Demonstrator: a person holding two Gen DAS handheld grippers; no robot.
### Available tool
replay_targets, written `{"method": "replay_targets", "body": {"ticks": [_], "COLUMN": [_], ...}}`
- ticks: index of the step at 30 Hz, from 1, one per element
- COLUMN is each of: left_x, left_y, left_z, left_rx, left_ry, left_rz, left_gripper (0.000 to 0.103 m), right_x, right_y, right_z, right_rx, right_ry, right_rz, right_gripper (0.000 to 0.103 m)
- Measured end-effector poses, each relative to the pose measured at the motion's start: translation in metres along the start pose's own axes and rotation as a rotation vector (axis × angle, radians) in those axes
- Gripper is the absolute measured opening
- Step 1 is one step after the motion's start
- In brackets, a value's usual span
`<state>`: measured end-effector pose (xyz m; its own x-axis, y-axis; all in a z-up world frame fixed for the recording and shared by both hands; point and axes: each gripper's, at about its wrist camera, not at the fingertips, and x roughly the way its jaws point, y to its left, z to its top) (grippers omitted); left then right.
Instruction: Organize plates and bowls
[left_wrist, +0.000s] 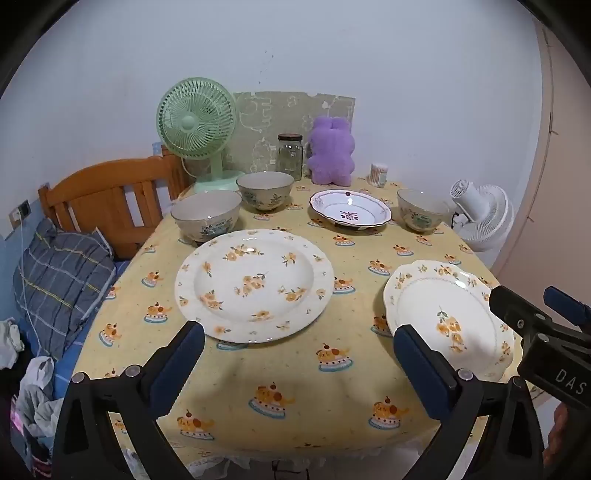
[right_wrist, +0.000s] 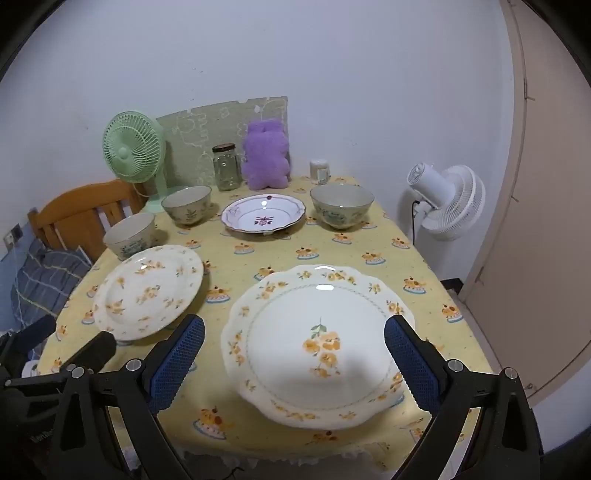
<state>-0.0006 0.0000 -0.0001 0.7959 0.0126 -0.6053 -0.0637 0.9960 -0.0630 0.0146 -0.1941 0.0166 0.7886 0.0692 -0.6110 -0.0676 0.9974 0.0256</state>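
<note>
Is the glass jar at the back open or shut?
Shut: the jar stands upright with a dark lid on its mouth, in both views.

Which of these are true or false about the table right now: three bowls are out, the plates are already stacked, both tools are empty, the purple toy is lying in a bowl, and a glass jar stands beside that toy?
1. Three bowls are out. True: left bowl, middle bowl, right bowl.
2. The plates are stacked. False: the big floral plate, scalloped plate and purple-motif plate lie apart.
3. Both tools are empty. True: left tool and right tool are open.
4. The purple toy lies in a bowl. False: it stands against the wall.
5. A glass jar stands beside it. True.
</note>
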Motion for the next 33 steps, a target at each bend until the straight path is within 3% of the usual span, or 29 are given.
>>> {"method": "replay_targets", "body": {"ticks": [5, 11, 33], "left_x": [-0.011, -0.013, -0.013], "left_y": [-0.012, -0.021, -0.021], "left_z": [-0.009, -0.008, -0.007], "left_rx": [0.03, 0.016, -0.021], "left_ry": [-0.041, -0.01, -0.012], "left_rz": [0.03, 0.028, 0.014], "left_gripper": [0.103, 0.103, 0.103], "right_x": [0.002, -0.005, -0.011], "right_y": [0.008, -0.018, -0.025], "right_z": [-0.007, -0.012, -0.007], "right_rx": [-0.029, 0.017, 0.016], "right_ry": [0.003, 0.013, -0.003], "right_rz": [-0.031, 0.027, 0.07], "right_gripper": [0.099, 0.099, 0.099]}}
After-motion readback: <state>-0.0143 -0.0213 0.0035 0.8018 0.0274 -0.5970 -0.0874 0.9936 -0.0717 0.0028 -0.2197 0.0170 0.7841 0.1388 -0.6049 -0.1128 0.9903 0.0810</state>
